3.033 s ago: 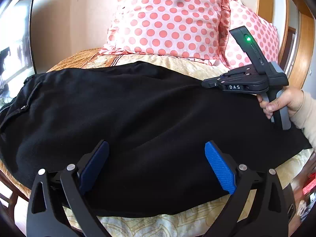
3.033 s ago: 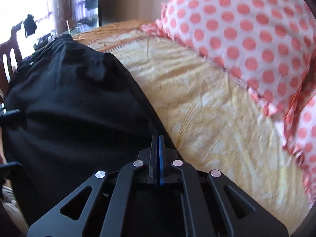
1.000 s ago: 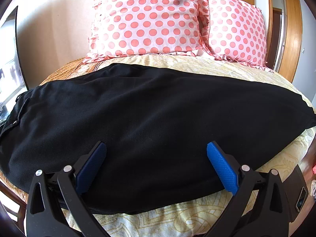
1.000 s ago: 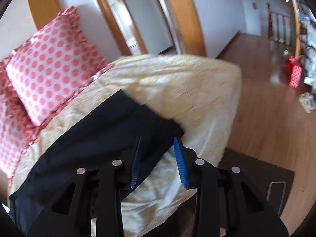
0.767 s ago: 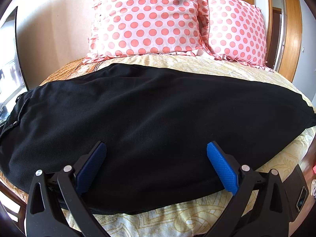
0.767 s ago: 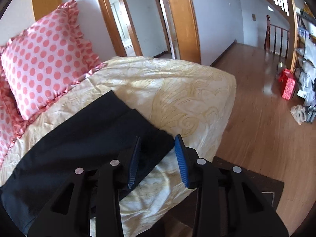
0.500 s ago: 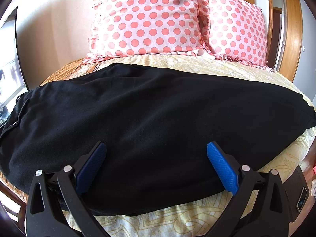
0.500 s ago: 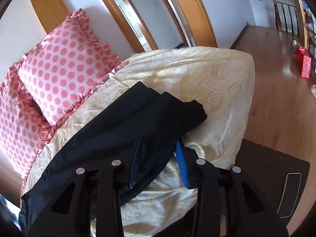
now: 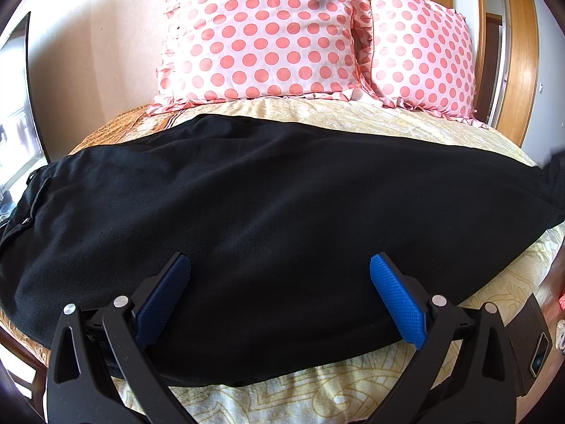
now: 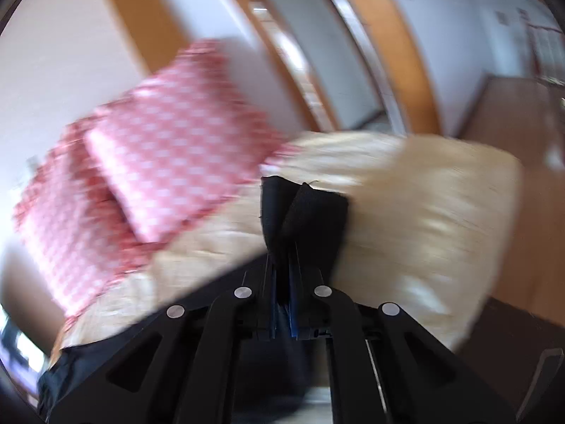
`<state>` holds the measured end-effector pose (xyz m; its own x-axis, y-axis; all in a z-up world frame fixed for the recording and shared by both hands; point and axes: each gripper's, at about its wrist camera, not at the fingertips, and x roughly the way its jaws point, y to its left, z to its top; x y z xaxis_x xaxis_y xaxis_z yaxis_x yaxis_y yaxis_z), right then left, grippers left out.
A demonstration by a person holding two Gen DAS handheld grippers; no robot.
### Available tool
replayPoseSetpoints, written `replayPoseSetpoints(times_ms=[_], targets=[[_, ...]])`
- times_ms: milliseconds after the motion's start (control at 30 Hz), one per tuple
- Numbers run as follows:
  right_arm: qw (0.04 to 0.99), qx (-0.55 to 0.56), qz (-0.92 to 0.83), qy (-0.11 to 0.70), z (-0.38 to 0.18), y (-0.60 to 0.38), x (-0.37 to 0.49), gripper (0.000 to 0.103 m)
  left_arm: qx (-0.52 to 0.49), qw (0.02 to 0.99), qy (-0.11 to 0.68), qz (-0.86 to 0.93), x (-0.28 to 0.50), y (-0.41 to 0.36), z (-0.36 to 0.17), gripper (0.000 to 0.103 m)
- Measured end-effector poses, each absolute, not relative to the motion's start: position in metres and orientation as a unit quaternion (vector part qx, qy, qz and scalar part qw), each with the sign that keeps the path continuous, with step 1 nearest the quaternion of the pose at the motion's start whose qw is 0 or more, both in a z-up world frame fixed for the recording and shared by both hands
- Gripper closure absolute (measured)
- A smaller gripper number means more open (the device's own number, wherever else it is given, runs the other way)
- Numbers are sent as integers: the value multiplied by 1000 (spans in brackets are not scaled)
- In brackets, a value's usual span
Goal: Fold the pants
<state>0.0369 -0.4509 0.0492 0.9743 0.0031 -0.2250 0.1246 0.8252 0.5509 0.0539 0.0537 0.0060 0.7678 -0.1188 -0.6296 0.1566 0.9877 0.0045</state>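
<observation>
Black pants (image 9: pixel 268 219) lie lengthwise across the bed, waistband at the left, leg ends at the right. My left gripper (image 9: pixel 279 282) is open and empty, its blue pads (image 9: pixel 397 298) hovering over the pants' near edge. In the right wrist view, which is motion-blurred, my right gripper (image 10: pixel 282 261) is shut on the pants' leg end (image 10: pixel 303 212), with the bunched black cloth sticking up between the fingers. At the far right of the left wrist view the leg end (image 9: pixel 554 176) is lifted off the bed.
Two pink polka-dot pillows (image 9: pixel 261 35) stand at the head of the bed. The yellow patterned bedspread (image 9: pixel 317 388) shows around the pants. A dark device (image 9: pixel 529 346) lies beyond the bed's right edge. Wooden door frames (image 10: pixel 399 49) and floor are to the right.
My right gripper closed on the pants' leg end and lifted it, swinging quickly. The leg end at the right has risen off the bed. My left gripper has stayed put.
</observation>
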Motion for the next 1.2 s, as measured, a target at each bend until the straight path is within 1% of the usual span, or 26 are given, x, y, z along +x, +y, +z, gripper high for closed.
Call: replayPoseSetpoints(times_ms=[133, 233, 333, 433, 500, 533, 700, 800, 867, 967, 1100, 1200], targets=[[963, 229, 111, 90, 96, -360, 50, 98, 26, 940, 333, -72, 54, 53, 7, 2], [954, 182, 216, 99, 107, -280, 56, 98, 18, 940, 333, -72, 54, 54, 8, 2], [928, 138, 308, 159, 85, -199, 67, 98, 5, 940, 334, -75, 53, 56, 10, 2], [901, 93, 342, 248, 40, -138, 78, 98, -10, 939, 334, -81, 49, 60, 13, 2], [888, 96, 339, 294, 15, -122, 83, 98, -17, 939, 332, -84, 45, 63, 16, 2], [888, 99, 337, 297, 11, -120, 83, 98, -21, 940, 330, -83, 42, 66, 18, 2], [894, 119, 340, 267, 27, -123, 77, 98, -38, 947, 310, -76, 33, 80, 30, 2], [891, 106, 364, 249, 38, -108, 75, 98, -41, 953, 293, -59, 31, 87, 38, 2], [886, 66, 374, 265, 33, -85, 70, 98, -46, 956, 285, -47, 29, 92, 43, 2], [882, 67, 379, 273, 24, -73, 67, 98, -59, 955, 287, -32, 30, 104, 44, 2], [880, 95, 377, 271, 27, -73, 70, 98, -72, 955, 289, -15, 28, 117, 44, 2], [886, 52, 371, 273, 24, -62, 65, 98, -77, 954, 290, 0, 27, 127, 43, 2]])
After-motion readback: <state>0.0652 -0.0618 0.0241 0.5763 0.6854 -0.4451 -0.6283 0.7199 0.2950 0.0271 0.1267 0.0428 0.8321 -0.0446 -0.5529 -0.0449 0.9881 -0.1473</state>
